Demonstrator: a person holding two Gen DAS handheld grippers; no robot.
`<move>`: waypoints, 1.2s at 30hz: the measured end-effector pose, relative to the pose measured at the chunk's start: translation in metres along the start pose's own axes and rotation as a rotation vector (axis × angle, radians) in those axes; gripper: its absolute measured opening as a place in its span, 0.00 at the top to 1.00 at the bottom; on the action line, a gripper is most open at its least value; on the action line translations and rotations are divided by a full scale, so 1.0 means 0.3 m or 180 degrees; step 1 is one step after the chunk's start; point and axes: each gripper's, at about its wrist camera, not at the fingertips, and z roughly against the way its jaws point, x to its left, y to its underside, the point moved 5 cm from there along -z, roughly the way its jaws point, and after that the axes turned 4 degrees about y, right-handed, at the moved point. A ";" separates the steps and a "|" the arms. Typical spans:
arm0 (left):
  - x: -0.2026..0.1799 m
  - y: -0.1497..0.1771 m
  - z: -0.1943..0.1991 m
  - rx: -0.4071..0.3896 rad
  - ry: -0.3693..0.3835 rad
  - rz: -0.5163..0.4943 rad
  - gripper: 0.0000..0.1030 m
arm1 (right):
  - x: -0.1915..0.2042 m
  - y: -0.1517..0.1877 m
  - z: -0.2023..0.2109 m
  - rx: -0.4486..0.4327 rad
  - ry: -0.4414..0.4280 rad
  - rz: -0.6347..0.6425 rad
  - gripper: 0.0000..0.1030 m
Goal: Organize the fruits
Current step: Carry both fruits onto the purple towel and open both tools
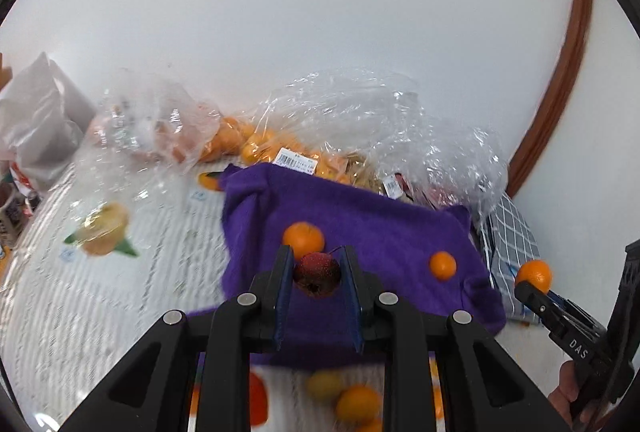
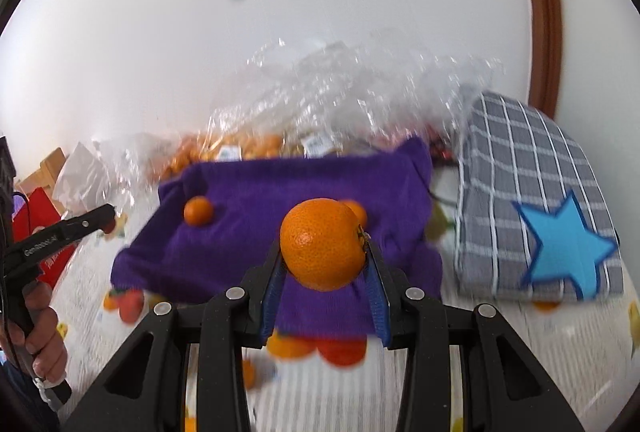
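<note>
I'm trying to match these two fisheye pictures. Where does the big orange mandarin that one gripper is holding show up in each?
Left wrist view: the big orange mandarin sits at the far right edge, at the tip of the right gripper.
Right wrist view: it fills the centre, pinched between the blue pads of the right gripper.
Shared landmark: the purple fuzzy cloth spread below both grippers.

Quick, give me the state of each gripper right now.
Left gripper: shut on a small dark red fruit.
Right gripper: shut on an orange.
</note>
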 end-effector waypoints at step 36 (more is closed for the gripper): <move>0.059 0.088 -0.273 0.0404 -0.0272 -0.0158 0.78 | -0.031 0.073 -0.350 0.0537 0.0138 0.0143 0.62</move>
